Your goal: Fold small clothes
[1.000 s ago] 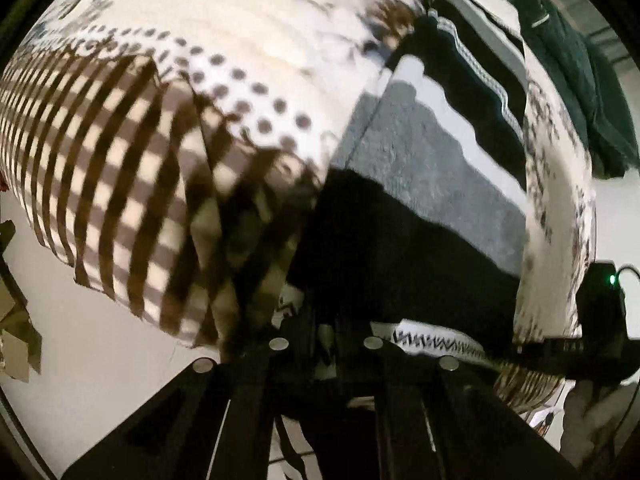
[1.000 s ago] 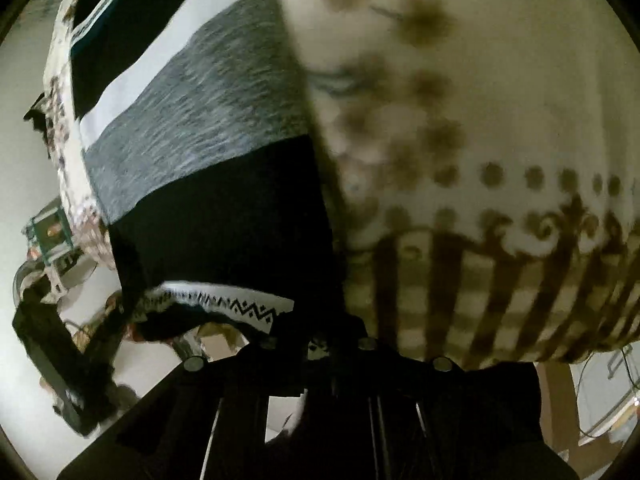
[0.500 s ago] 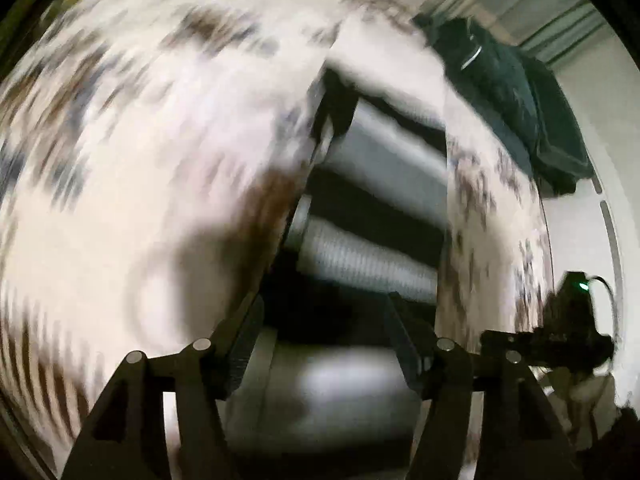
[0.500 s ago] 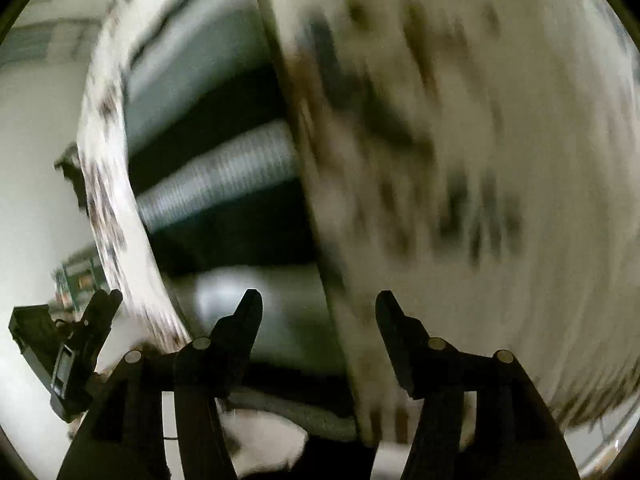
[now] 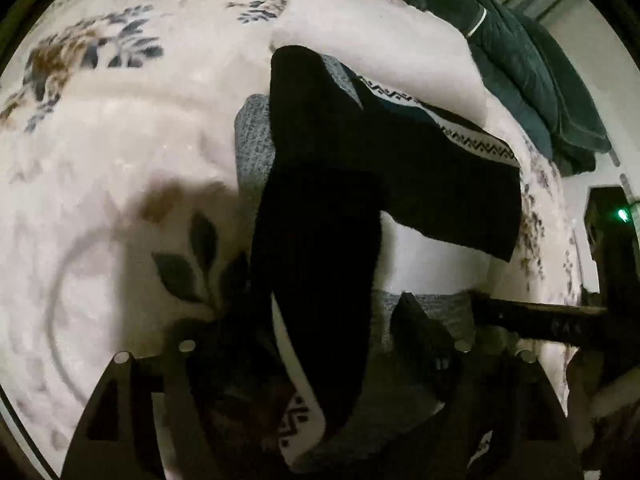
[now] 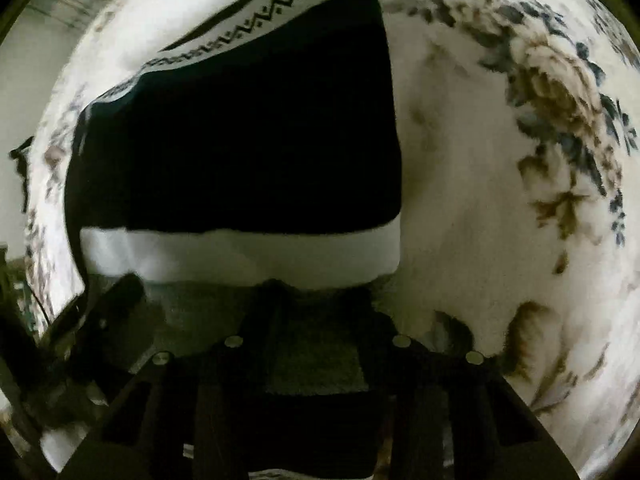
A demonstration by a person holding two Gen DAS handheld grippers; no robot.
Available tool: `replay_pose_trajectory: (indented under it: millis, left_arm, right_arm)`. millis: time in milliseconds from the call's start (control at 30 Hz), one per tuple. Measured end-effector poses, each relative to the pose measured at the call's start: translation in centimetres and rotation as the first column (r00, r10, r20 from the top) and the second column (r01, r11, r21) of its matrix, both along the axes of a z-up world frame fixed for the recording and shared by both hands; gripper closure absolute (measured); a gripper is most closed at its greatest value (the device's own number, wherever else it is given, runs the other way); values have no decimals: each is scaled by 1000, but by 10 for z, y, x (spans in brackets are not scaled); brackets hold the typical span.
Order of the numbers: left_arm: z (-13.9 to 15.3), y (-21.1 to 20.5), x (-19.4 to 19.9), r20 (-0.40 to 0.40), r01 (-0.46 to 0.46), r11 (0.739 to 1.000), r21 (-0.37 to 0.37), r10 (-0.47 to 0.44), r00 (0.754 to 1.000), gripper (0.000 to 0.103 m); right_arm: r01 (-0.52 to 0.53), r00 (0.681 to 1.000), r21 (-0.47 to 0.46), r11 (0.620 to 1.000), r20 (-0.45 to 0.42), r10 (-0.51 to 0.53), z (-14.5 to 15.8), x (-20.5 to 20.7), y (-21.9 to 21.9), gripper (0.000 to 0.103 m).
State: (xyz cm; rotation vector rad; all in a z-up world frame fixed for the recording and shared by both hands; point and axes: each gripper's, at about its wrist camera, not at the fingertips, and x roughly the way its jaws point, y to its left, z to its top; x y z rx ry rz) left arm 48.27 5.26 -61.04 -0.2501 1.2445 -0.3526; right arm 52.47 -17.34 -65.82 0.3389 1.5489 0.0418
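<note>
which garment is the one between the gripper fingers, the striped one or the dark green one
The black, grey and white striped garment lies between the left gripper fingers; the dark green garment sits far off at the bed's edge.

No legible text, label, brand, number or sign appears in either wrist view. The white band (image 6: pixel 276 20) at the far edge of the black garment (image 6: pixel 240 152) carries only a zigzag ornament, not lettering. A dark bar (image 5: pixel 552 320) at the right of the left wrist view bears faint marks, too blurred to read.
</note>
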Motion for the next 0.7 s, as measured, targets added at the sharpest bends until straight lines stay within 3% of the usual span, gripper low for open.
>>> replay_pose_trajectory:
  millis: [133,233,367,467,533,633,700]
  left_arm:
    - [30,2,4,-20,0,1000,16,1,1000,32]
    - [56,3,18,45,4,1000,-1,-4,999,32]
    - [47,8,71,46,-20,1000,3,20,999,32]
    - [21,6,111,4,-47,998,39,46,999,32]
    - [5,6,128,-16,-47,997,64,48,999,32]
    - [-6,1,138,-3,-43,995,91,43,999,32]
    - [-7,0,138,-6,-31,995,94,32,999,32]
  right_arm:
    - [33,997,48,998,-76,-30,16,11,-6,68]
    - [71,997,99,993,-5,-71,51,16,-24,66]
    - [95,990,136,986,88,-108,66,53,-35,66]
    - [108,985,140,984,119,-125,51,91,-44,66]
    - [120,984,70,990,127,-128,29,128,-45,66]
    - [139,988,34,990,67,-142,-8,149,-52,66]
    - [118,991,0,993,70,-118,-4,158,-51,66]
